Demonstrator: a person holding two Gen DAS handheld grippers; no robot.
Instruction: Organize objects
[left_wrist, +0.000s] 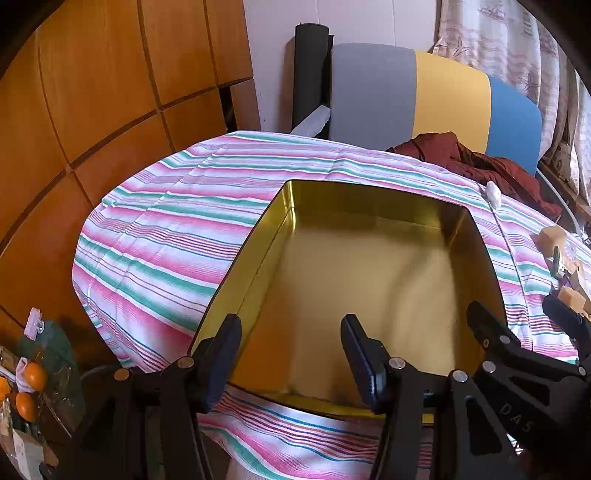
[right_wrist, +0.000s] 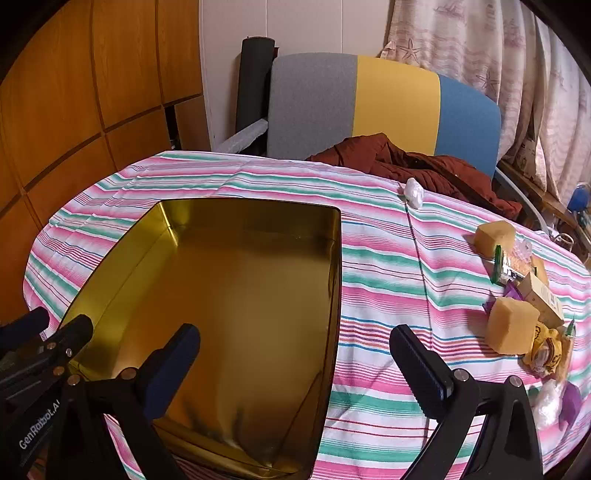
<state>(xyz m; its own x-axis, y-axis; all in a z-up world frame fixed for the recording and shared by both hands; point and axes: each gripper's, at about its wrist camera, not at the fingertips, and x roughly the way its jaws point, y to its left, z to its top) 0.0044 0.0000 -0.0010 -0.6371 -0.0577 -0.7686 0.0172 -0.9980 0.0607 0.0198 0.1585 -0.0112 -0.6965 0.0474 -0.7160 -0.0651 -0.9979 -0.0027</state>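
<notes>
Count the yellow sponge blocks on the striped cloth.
2. One sponge block lies farther back, right of the gold tin. The other sponge block sits nearer, beside the wrappers. More may hide in that pile.

Tin: a gold tin (left_wrist: 369, 280), open-topped and with nothing inside, is seen on the striped cloth (left_wrist: 166, 229).
Left gripper: the left gripper (left_wrist: 291, 332) is held with jaws parted above the tin's near edge, nothing between them.
Right gripper: the right gripper (left_wrist: 524, 317) is seen at the tin's right rim, its fingers apart.
Right edge: yellow sponge blocks (left_wrist: 552, 238) lie among small packets.
Behind: a dark red garment (left_wrist: 469, 162) is draped by a grey, yellow and blue chair back (left_wrist: 424, 96).
Lower left: oranges (left_wrist: 35, 376) are visible.
</notes>
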